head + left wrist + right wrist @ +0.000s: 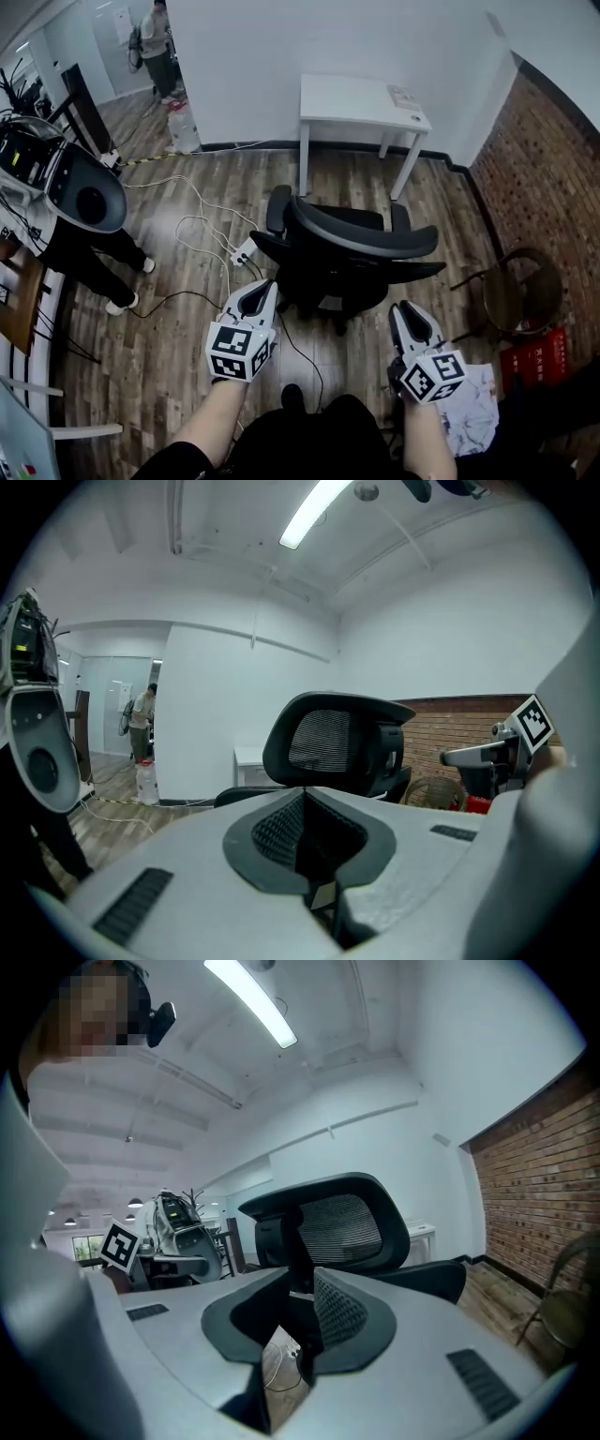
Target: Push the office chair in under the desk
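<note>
A black office chair (347,248) with a mesh headrest stands on the wood floor in the head view, its back toward me. It is well out from the white desk (361,101) at the far wall. My left gripper (266,285) is just behind the chair's left side, jaws shut and empty. My right gripper (404,308) is low behind its right side, open a little with only floor and cable showing in the gap. Neither visibly touches the chair. The headrest (328,738) fills the left gripper view beyond that gripper (305,794). The right gripper view shows the headrest (342,1227) beyond the right gripper (302,1283).
A power strip (242,251) and loose cables lie on the floor left of the chair. A person in dark trousers (94,253) stands at the left beside a white machine (80,187). A wicker chair (520,291) and red crate (534,356) sit by the brick wall (553,178).
</note>
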Demonstrator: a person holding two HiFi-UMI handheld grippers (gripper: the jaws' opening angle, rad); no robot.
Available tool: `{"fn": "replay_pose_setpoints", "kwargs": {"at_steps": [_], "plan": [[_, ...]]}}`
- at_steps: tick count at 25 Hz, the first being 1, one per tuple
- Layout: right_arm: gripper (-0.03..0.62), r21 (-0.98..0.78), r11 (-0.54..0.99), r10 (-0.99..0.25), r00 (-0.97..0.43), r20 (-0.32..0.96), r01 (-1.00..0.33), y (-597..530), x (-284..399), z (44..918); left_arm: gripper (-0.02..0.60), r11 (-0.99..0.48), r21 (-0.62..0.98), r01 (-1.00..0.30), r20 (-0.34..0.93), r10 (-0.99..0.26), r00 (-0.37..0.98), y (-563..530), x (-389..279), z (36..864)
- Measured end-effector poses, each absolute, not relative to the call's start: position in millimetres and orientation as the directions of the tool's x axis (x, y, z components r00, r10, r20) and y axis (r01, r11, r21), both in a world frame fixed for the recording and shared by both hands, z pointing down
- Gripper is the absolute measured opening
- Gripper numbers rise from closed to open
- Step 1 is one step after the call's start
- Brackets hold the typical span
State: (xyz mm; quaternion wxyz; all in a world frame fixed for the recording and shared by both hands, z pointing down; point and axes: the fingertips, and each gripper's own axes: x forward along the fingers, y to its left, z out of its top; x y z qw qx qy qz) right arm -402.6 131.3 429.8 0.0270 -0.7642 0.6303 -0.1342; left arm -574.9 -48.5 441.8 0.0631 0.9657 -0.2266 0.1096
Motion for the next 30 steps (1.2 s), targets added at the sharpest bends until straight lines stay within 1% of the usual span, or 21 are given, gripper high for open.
{"fn": "replay_pose_setpoints", "kwargs": {"at_steps": [2,8,9,11,12,15,17,22,27,29,30], "plan": [[0.091,-0.214,-0.242,-0.959,0.2,0.201,-0.946,128,-397,439,0.009,-0.894,0.078,-0.442,0.245,-0.413,0.877,-61,-571,445],[0.163,-0.227,-0.353,-0.918,0.29,0.269,-0.908,117,-360,464,0.012,-0.908,0.081,-0.412,0.294,-0.373,0.88,-87,-550,466],[0.167,-0.233,-0.366,-0.913,0.299,0.277,-0.901,115,-353,467,0.024,-0.909,0.079,-0.409,0.306,-0.368,0.878,-91,-545,470],[0.175,-0.249,-0.385,-0.905,0.309,0.293,-0.889,108,-340,473,0.085,-0.908,0.081,-0.411,0.33,-0.365,0.871,-100,-536,478],[0.176,-0.255,-0.391,-0.901,0.312,0.301,-0.884,105,-334,477,0.105,-0.905,0.087,-0.417,0.34,-0.366,0.866,-104,-533,482],[0.187,-0.252,-0.407,-0.89,0.318,0.327,-0.878,95,-320,487,0.147,-0.894,0.102,-0.436,0.364,-0.375,0.853,-117,-523,492],[0.207,-0.224,-0.418,-0.878,0.328,0.349,-0.881,88,-314,493,0.161,-0.892,0.09,-0.443,0.379,-0.381,0.844,-124,-517,496],[0.21,-0.228,-0.453,-0.86,0.356,0.365,-0.862,76,-302,501,0.17,-0.886,0.062,-0.459,0.397,-0.4,0.826,-139,-504,499],[0.209,-0.211,-0.482,-0.846,0.389,0.365,-0.85,72,-297,502,0.173,-0.882,0.052,-0.468,0.384,-0.414,0.825,-146,-496,499],[0.196,-0.204,-0.49,-0.841,0.398,0.365,-0.847,72,-297,504,0.174,-0.882,0.055,-0.468,0.381,-0.415,0.826,-149,-495,501],[0.179,-0.204,-0.497,-0.838,0.405,0.367,-0.843,72,-296,506,0.175,-0.883,0.056,-0.467,0.38,-0.414,0.827,-152,-495,502]]}}
